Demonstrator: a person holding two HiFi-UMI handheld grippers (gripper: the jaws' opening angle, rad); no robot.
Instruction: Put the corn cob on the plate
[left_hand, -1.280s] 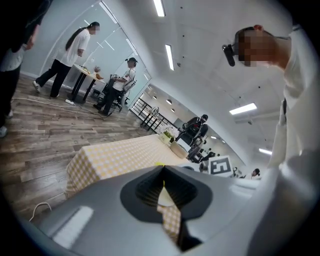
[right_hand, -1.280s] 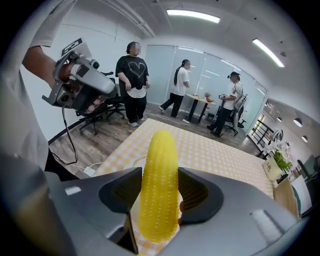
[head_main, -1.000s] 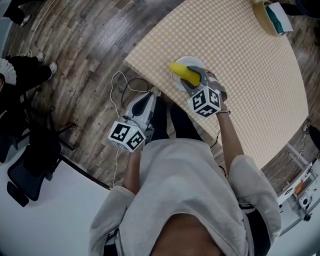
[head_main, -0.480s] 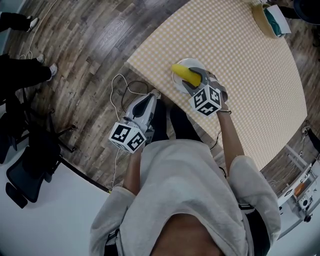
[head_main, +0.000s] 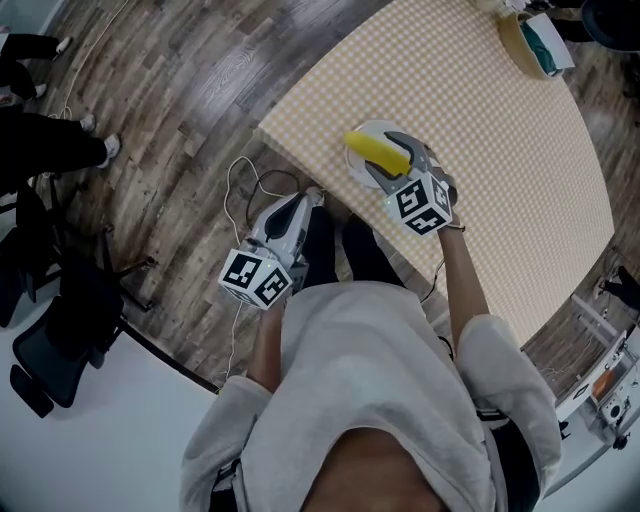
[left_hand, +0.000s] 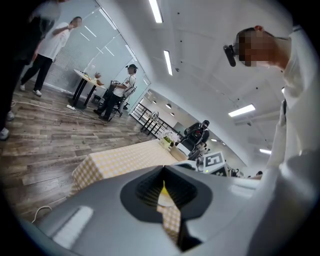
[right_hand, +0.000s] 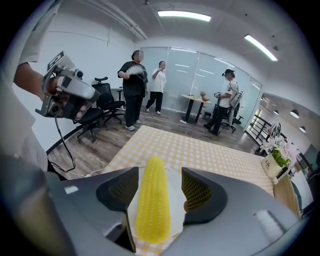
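The yellow corn cob (head_main: 371, 150) lies on a small white plate (head_main: 356, 170) near the corner of the yellow checked table (head_main: 500, 150). My right gripper (head_main: 387, 161) hangs just over it, jaws opening, one on each side of the cob. In the right gripper view the corn cob (right_hand: 152, 200) rests on the plate (right_hand: 176, 192) between the mesh pads (right_hand: 197, 192), with a gap on its right side. My left gripper (head_main: 312, 196) is off the table over the floor, jaws shut and empty; its own view shows the gripper (left_hand: 164, 186) aimed at the table (left_hand: 120, 162).
A round container (head_main: 538, 40) with a teal thing in it stands at the table's far edge. A cable (head_main: 245, 175) loops on the wooden floor beside the corner. Black chairs (head_main: 55, 310) stand at left. Several people (right_hand: 134, 87) stand in the room beyond.
The right gripper has risen slightly and its jaws have spread wider. The corn stays lying on the plate. The left gripper has hardly moved.
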